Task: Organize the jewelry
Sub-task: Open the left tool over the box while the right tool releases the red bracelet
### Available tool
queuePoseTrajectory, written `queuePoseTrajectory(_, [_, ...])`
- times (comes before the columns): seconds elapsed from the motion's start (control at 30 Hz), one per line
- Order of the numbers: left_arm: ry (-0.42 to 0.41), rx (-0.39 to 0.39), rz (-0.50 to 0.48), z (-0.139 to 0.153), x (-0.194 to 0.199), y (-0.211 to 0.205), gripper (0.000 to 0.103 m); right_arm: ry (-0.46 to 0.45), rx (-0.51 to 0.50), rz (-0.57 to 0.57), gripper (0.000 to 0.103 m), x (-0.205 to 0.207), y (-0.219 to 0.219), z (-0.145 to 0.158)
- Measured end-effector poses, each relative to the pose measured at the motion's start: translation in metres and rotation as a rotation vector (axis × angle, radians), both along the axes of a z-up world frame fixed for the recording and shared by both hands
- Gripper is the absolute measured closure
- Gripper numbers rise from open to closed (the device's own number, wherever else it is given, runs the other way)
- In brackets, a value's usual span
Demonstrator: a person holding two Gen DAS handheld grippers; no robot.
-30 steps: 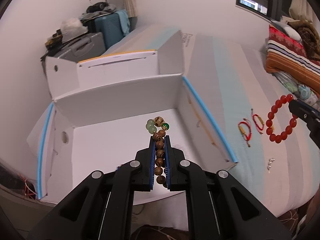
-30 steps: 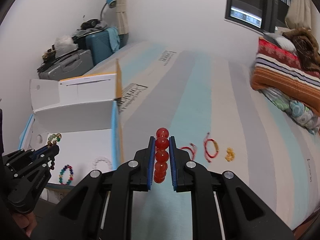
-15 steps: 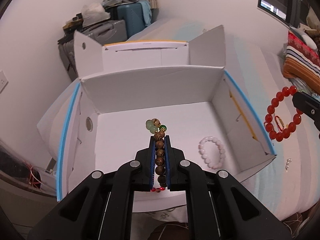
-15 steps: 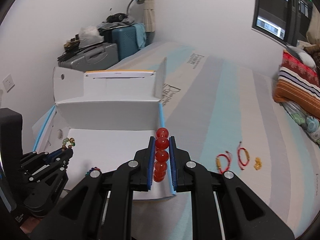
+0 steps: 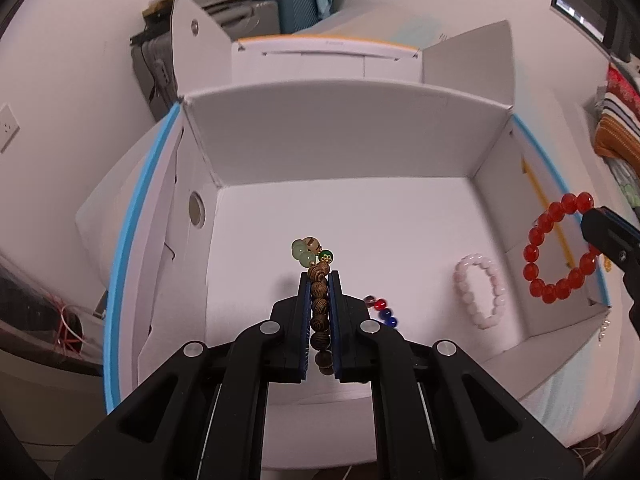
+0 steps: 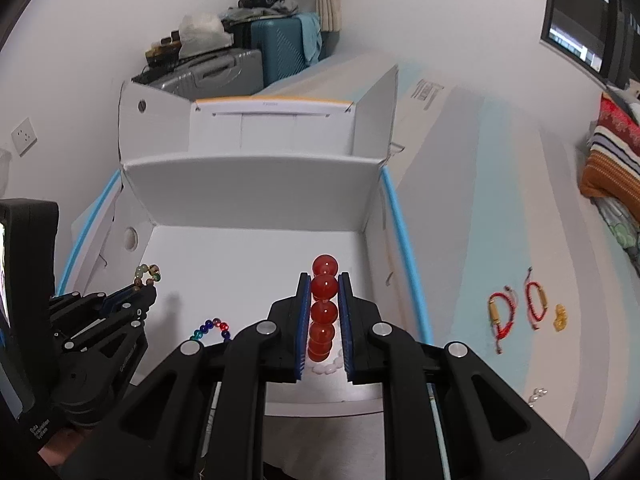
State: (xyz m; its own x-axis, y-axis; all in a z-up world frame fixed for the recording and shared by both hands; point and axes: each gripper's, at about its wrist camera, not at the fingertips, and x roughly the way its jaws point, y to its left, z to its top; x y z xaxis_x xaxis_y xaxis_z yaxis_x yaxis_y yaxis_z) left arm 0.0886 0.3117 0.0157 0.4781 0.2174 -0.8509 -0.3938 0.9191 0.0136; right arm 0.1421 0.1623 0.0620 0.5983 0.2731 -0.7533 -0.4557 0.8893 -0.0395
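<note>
My left gripper (image 5: 319, 276) is shut on a brown wooden bead bracelet (image 5: 319, 300) with green beads at its top, held above the floor of the open white box (image 5: 320, 152). My right gripper (image 6: 324, 278) is shut on a red bead bracelet (image 6: 323, 312), held over the box's right part; the bracelet shows as a full ring in the left wrist view (image 5: 558, 254). A pink bead bracelet (image 5: 482, 290) and a multicoloured bead bracelet (image 5: 382, 310) lie in the box.
On the striped bed sheet right of the box lie two red cord bracelets (image 6: 500, 316) (image 6: 534, 300), a small gold piece (image 6: 561, 317) and small pearl pieces (image 6: 536, 396). Suitcases (image 6: 248, 60) stand behind the box. Folded blankets (image 6: 612, 152) lie at far right.
Both grippers have moved left and forward over the box, each still holding its bracelet. The right gripper went from above the bed sheet to above the box interior.
</note>
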Motion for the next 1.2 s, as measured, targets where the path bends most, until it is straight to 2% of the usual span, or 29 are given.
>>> queuePoseTrajectory(0.43, [0.047,-0.012,0.014,-0.018,0.006,0.009,0.093,0.144,-0.042,-0.008,0.090,0.016,0.015,-0.044])
queuePoseTrajectory(0.67, [0.069,-0.017,0.017,-0.024,0.010,0.011,0.092,0.155,-0.042,-0.001,0.089,0.016,0.016,-0.048])
queuePoseTrajectory(0.7, [0.070,-0.017,0.018,-0.023,0.011,0.011,0.090,0.155,-0.042,0.002,0.088,0.015,0.017,-0.048])
queuePoseTrajectory(0.8, [0.056,-0.008,0.020,-0.018,0.008,0.009,0.068,0.162,-0.026,0.014,0.069,0.014,0.016,-0.045])
queuePoseTrajectory(0.87, [0.032,0.001,0.029,-0.011,0.004,0.008,0.049,0.160,-0.014,0.015,0.060,0.013,0.014,-0.041])
queuePoseTrajectory(0.93, [0.008,0.017,0.032,-0.003,-0.001,0.005,0.039,0.144,0.007,0.015,0.050,0.009,0.009,-0.033])
queuePoseTrajectory(1.07, [-0.031,0.049,0.029,0.013,-0.005,-0.003,0.029,0.115,0.036,0.009,0.035,0.004,-0.004,-0.018])
queuePoseTrajectory(1.2, [-0.087,0.057,0.020,0.030,-0.008,-0.013,0.022,0.070,0.048,0.000,0.028,-0.004,-0.019,-0.003])
